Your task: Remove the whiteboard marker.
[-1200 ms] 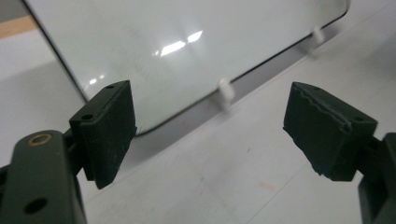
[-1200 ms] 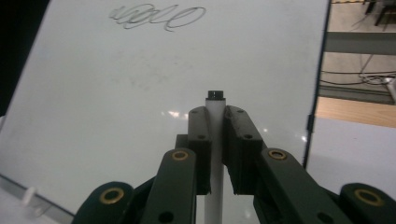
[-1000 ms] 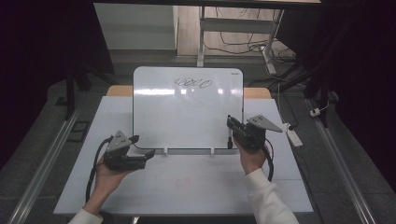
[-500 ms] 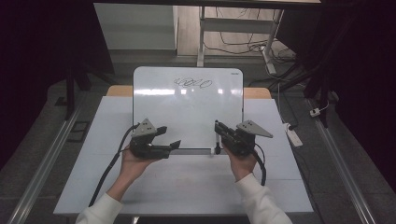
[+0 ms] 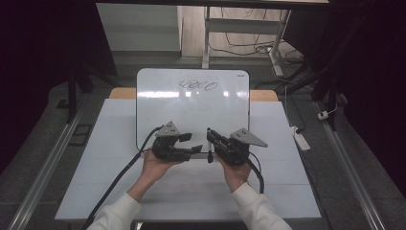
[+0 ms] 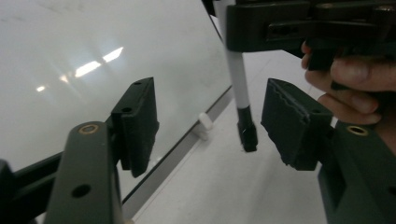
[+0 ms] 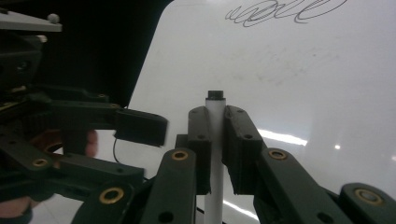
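A white marker (image 7: 214,140) with a black cap stands straight up between the jaws of the right gripper (image 5: 213,142). Those jaws are squeezed tight on its white body. In the left gripper view the marker (image 6: 240,88) hangs cap down, and the cap is close to the table (image 5: 191,191) near the bottom edge of the whiteboard (image 5: 191,103).

The left gripper (image 5: 191,143) is just beside the right one, and its jaws are wide apart with nothing in them. In the left gripper view the marker cap sits in the gap between those two jaws, closer to the right-hand one, not touching either.

There is one marker, one whiteboard and two grippers. The whiteboard leans up at the back of the table, and one black scribble (image 5: 197,86) runs along its top. A small white clip (image 6: 204,122) sits on its bottom edge near the marker.

The table has lots of bare room on both sides of the hands and in front of them. A white power strip (image 5: 300,139) lies off the right edge, well apart from the grippers.
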A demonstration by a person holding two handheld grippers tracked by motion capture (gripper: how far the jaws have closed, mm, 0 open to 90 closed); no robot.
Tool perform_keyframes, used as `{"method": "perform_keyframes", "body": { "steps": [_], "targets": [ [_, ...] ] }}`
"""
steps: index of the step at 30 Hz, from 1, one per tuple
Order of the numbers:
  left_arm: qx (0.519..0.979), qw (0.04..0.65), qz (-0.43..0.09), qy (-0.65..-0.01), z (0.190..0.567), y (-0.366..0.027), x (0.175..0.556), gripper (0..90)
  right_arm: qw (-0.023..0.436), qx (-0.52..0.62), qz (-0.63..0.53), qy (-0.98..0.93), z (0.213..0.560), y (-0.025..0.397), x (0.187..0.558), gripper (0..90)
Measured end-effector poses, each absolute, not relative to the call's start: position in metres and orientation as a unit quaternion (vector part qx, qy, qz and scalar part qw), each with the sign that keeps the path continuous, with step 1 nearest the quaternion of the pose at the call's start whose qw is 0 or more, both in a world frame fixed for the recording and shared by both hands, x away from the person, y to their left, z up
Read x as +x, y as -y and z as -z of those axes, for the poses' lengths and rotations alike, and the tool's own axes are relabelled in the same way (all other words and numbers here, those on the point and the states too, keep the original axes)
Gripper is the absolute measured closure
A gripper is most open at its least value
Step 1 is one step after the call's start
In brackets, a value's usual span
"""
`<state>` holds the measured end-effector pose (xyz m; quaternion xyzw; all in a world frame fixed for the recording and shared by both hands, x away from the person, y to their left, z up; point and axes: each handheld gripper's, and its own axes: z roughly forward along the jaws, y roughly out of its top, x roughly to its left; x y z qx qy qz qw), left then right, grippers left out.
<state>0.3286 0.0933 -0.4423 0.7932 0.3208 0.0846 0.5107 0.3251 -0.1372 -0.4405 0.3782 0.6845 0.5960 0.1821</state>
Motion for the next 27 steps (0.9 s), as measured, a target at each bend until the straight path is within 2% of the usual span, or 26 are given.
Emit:
{"method": "perform_keyframes", "body": {
  "steps": [9, 10, 19, 27],
  "targets": [
    [0.804, 0.509, -0.059, -0.303, 0.447, -0.080, 0.334, 49.8, 0.180, 0.369, -0.600, -0.687, 0.444, 0.129, 0.319, 80.3],
    [0.806, 0.507, -0.057, -0.299, 0.447, -0.079, 0.334, 54.7, 0.177, 0.368, -0.601, -0.687, 0.444, 0.128, 0.319, 80.3],
    [0.820, 0.494, -0.053, -0.283, 0.450, -0.077, 0.335, 74.8, 0.172, 0.364, -0.604, -0.688, 0.444, 0.124, 0.315, 80.3],
    [0.822, 0.489, -0.054, -0.287, 0.448, -0.081, 0.337, 81.5, 0.170, 0.358, -0.605, -0.691, 0.442, 0.125, 0.313, 80.2]
  ]
}}
